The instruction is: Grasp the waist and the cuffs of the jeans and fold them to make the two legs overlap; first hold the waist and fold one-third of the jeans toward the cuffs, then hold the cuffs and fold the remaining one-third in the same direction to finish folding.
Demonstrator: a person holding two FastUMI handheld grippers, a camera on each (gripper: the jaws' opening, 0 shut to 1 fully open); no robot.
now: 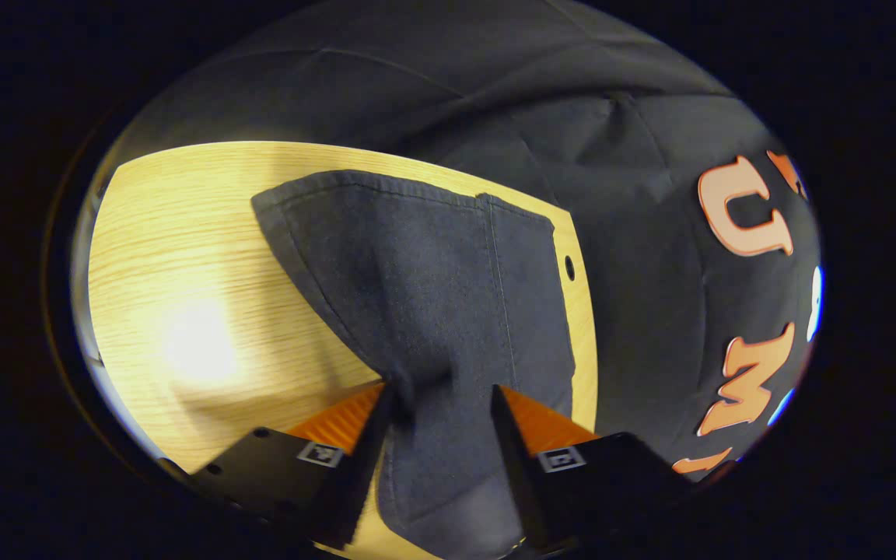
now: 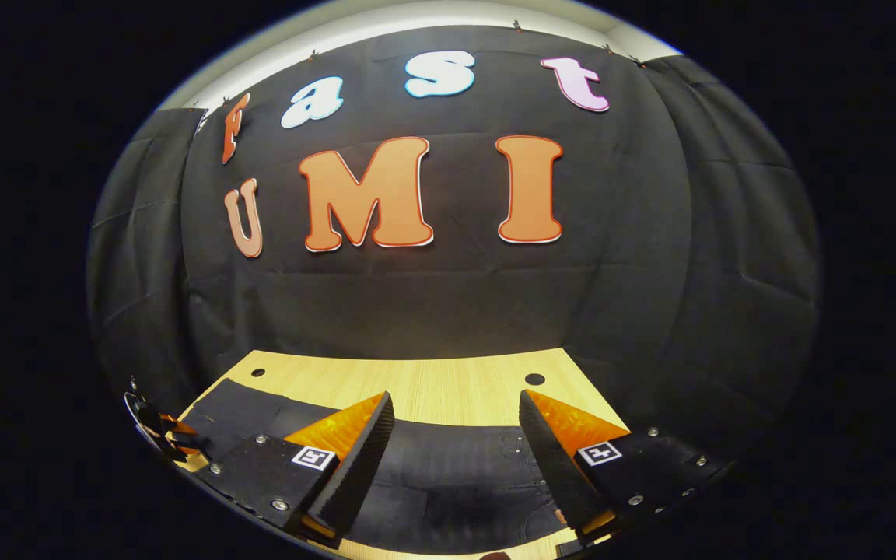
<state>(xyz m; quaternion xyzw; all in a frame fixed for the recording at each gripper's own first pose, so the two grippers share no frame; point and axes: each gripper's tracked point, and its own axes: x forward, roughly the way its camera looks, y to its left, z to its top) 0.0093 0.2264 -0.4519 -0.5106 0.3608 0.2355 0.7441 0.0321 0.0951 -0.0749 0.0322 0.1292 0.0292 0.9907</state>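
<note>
In the left gripper view the dark jeans (image 1: 425,288) spread over the wooden table (image 1: 183,257), with a hemmed edge (image 1: 370,185) at the far end. The cloth narrows into a bunch between the fingers of my left gripper (image 1: 440,397), which is shut on it. In the right gripper view another stretch of the jeans (image 2: 448,474) lies flat along the table's near side. My right gripper (image 2: 452,420) hovers just above it, open, with nothing between its fingers. The left gripper (image 2: 156,432) shows small at the far left of that view.
The wooden table (image 2: 417,381) has small round holes (image 2: 534,379) near its back corners, and one hole (image 1: 569,267) lies beside the jeans. The black cloth wall (image 2: 448,295) rises right behind the table's far edge.
</note>
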